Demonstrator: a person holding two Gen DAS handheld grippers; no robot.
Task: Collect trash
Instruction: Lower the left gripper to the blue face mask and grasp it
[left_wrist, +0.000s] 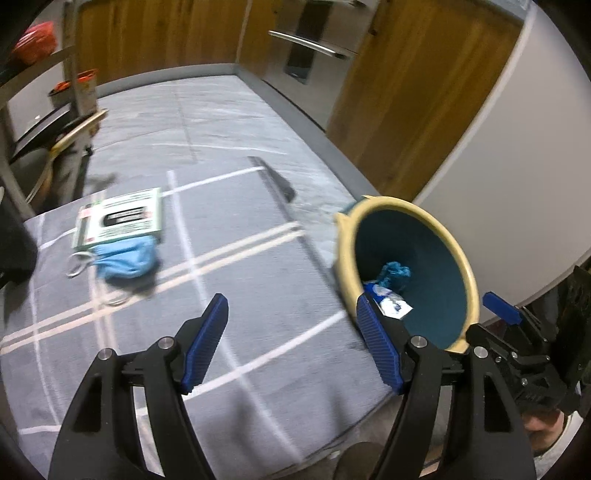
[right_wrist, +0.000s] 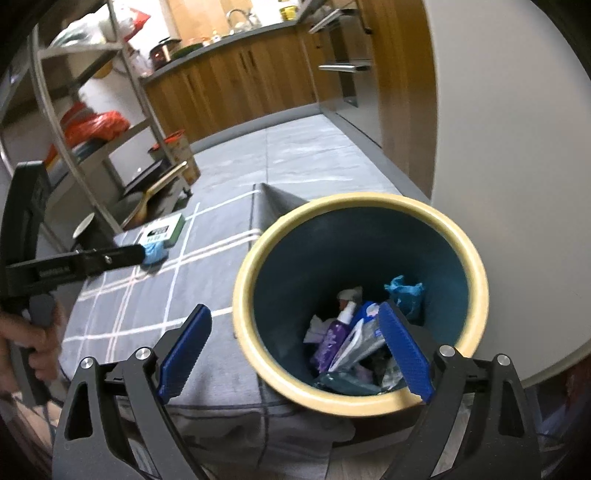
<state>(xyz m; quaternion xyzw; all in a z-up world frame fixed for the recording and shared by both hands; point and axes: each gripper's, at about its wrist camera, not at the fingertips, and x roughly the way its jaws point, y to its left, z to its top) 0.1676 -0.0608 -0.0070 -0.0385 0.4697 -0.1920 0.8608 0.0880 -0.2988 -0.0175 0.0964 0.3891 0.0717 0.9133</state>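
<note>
On the left we see a blue face mask lying crumpled on the grey plaid blanket, its white ear loop out to one side, its top edge touching a green-and-white carton. The carton's print is too blurred for us to read. Our left tongs stand apart with nothing between the blue pads. Moving right, the bin, cream rim and dark teal inside, stands at the blanket's edge, holding a purple bottle, a crumpled blue glove and wrappers. Our right tongs gape wide and empty, one pad over the bin's mouth. Behind it all we see wooden kitchen cabinets and a metal rack.
</note>
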